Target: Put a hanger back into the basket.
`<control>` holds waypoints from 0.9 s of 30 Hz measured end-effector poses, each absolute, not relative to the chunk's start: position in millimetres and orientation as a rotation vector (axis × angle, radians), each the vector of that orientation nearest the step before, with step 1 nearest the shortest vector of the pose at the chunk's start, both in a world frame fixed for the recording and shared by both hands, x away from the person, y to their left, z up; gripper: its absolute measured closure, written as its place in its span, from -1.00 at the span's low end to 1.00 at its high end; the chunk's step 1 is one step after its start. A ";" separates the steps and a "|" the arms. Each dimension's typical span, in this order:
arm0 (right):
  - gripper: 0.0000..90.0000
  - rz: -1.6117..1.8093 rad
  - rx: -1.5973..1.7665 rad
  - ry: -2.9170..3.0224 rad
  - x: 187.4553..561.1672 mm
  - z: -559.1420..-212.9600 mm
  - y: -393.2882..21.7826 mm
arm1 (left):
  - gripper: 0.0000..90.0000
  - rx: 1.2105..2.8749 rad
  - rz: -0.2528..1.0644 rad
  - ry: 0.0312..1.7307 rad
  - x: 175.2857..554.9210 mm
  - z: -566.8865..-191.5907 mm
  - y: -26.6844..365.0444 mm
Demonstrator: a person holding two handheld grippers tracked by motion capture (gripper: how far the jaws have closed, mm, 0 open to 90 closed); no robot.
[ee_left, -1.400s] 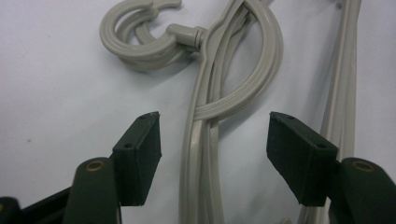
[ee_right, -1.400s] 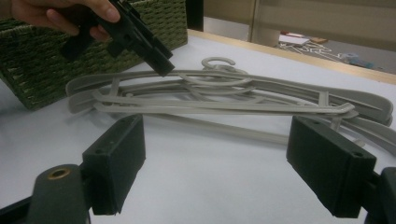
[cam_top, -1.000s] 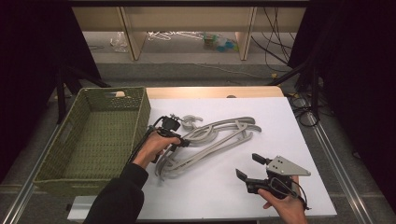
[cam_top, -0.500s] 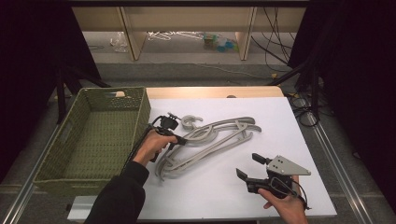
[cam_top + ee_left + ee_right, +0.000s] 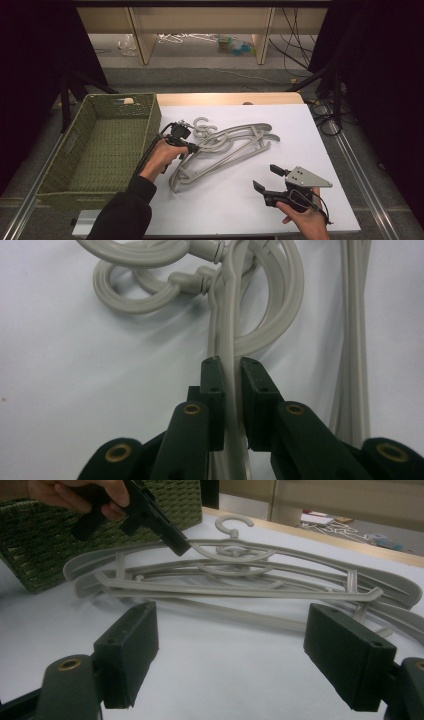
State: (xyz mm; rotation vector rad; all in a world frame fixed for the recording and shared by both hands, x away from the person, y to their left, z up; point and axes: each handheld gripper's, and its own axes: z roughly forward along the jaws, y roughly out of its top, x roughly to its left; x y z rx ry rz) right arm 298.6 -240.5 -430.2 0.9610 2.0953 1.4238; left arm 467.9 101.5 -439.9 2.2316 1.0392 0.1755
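Left tool (image 5: pixel 231 371) just clenched on top hanger's (image 5: pixel 226 142) arm, in the pile on the bench (image 5: pixel 240 210) beside the basket (image 5: pixel 75 190). Ready for lifting. Right tool (image 5: pixel 265 178) released, idle.

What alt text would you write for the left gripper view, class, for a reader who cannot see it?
The left gripper, its two black jaws just closed, pinches a thin arm of a grey plastic hanger that lies on the white table. Beyond the jaws, the curved hooks of several stacked hangers overlap in a tangle.
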 end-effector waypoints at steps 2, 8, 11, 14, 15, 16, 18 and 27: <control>-0.49 1.424 0.952 2.090 299.0 -430.1 -240.5 | 0.80 2.221 0.222 1.022 464.6 -436.0 101.2; -0.49 1.418 0.980 2.105 298.3 -430.0 -241.0 | 0.81 2.140 0.281 0.983 450.7 -421.1 101.3; -0.49 1.426 0.952 2.081 299.1 -430.4 -240.4 | 0.81 2.113 0.330 0.975 445.6 -413.9 103.1; -0.49 1.424 0.974 2.099 298.3 -430.4 -240.6 | 0.81 2.080 0.375 0.959 438.7 -402.6 106.4; -0.49 1.408 0.981 2.113 297.7 -429.9 -241.4 | 0.81 2.066 0.378 0.954 436.2 -398.3 107.3; -0.49 1.409 0.973 2.107 298.1 -430.0 -241.7 | 0.81 2.056 0.385 0.948 434.2 -395.1 107.8; -0.49 1.420 0.979 2.101 298.0 -429.8 -240.9 | 0.81 2.026 0.410 0.935 427.3 -385.8 108.7; -0.49 1.410 0.968 2.096 298.5 -430.2 -241.7 | 0.81 1.953 0.467 0.884 404.7 -346.0 127.5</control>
